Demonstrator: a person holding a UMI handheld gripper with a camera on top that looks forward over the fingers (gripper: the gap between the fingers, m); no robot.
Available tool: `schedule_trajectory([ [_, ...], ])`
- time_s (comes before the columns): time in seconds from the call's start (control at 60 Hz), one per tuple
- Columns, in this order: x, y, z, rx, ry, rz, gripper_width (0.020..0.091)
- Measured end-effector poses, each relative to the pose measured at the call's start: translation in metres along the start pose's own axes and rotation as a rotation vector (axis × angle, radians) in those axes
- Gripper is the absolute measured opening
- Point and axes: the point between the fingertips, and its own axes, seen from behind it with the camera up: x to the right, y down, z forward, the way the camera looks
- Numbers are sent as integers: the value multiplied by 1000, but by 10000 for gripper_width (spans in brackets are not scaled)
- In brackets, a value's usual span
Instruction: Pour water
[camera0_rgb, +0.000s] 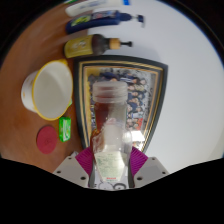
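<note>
Jaws clamping clear bottle (109, 128) (seemingly upright)

The gripper (110, 165) points forward, its two fingers (84, 162) closed in from either side on a clear bottle (109, 125). Both purple pads (137, 162) press its lower body, and the bottle rises upright from between them.

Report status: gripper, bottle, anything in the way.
Gripper shut on clear plastic bottle, held upright over framed picture. White bowl with yellow rim off to the side, beyond the fingers. Nothing blocking between bottle and bowl.
</note>
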Motion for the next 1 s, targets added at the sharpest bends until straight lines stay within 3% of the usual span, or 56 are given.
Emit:
schedule_trajectory([
  [0.233, 6, 2, -11, 58, -173, 727, 451],
  [0.533, -75, -11, 12, 86, -452, 1353, 452],
  [0.75, -136, -29, 19, 91, -534, 1480, 474],
  [0.833, -133, -27, 22, 135, -491, 1547, 467],
  [0.967, -133, -24, 22, 121, -491, 1589, 549],
  [1.0, -139, -23, 22, 94, -507, 1578, 611],
])
